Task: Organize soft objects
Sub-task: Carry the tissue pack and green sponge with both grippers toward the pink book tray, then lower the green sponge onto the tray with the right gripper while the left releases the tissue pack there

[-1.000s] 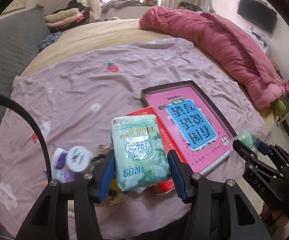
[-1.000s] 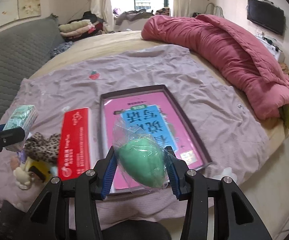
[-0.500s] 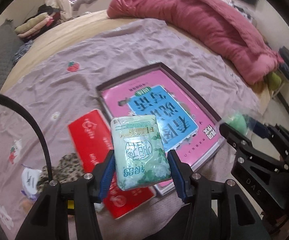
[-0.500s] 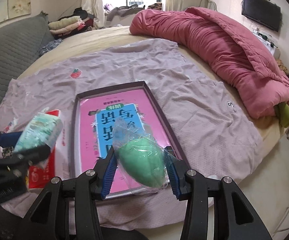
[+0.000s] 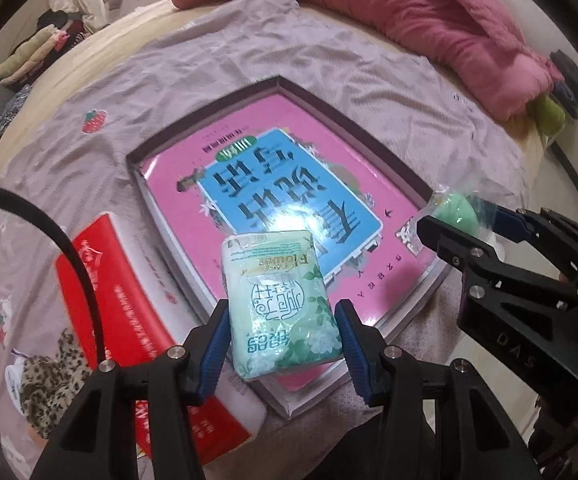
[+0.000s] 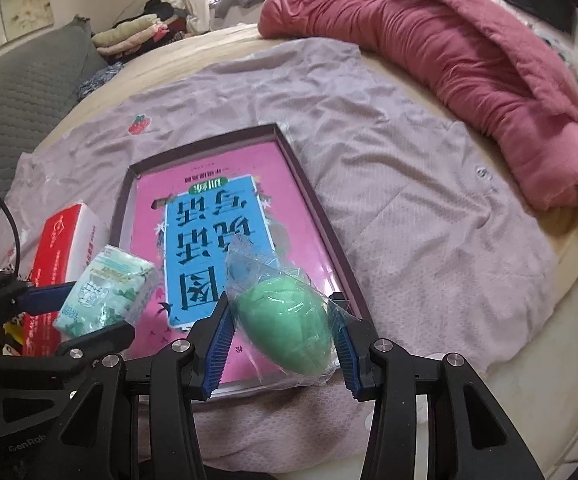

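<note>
With my left gripper (image 5: 283,334) clamped on the green tissue pack (image 5: 281,304) and my right gripper (image 6: 283,322) clamped on the wrapped green sponge (image 6: 285,328), both above the pink-lined tray (image 6: 123,200) ahead of my fingers, I judge lowering and releasing comes next.

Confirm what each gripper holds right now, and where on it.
Left gripper holds the tissue pack, jaws on the long sides at its near end. Right gripper holds the bagged green sponge, jaws on its sides.
</note>
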The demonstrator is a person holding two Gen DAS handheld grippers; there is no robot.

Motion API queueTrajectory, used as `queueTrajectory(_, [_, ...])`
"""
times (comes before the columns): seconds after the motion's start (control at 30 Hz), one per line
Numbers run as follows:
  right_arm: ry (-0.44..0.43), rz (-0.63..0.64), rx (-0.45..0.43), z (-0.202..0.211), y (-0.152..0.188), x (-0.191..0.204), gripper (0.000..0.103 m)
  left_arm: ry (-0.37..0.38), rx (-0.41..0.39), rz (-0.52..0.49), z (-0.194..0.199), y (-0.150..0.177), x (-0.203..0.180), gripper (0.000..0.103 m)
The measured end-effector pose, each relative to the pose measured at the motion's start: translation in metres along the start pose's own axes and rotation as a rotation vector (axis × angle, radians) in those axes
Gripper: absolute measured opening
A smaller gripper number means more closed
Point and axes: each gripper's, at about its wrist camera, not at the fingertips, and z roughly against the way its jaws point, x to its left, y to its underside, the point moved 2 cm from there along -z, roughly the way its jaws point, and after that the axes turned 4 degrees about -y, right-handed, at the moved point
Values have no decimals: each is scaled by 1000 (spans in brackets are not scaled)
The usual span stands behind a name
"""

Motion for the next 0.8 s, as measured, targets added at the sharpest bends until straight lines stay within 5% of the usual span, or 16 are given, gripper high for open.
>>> queueTrajectory(0.43, [-17, 46, 71, -43, 7, -6, 48, 37, 84, -54, -35, 8, -18, 53])
queueTrajectory(0.8, [-52, -2, 24, -27, 15, -14, 56, 23, 102, -67, -43, 12, -23, 53])
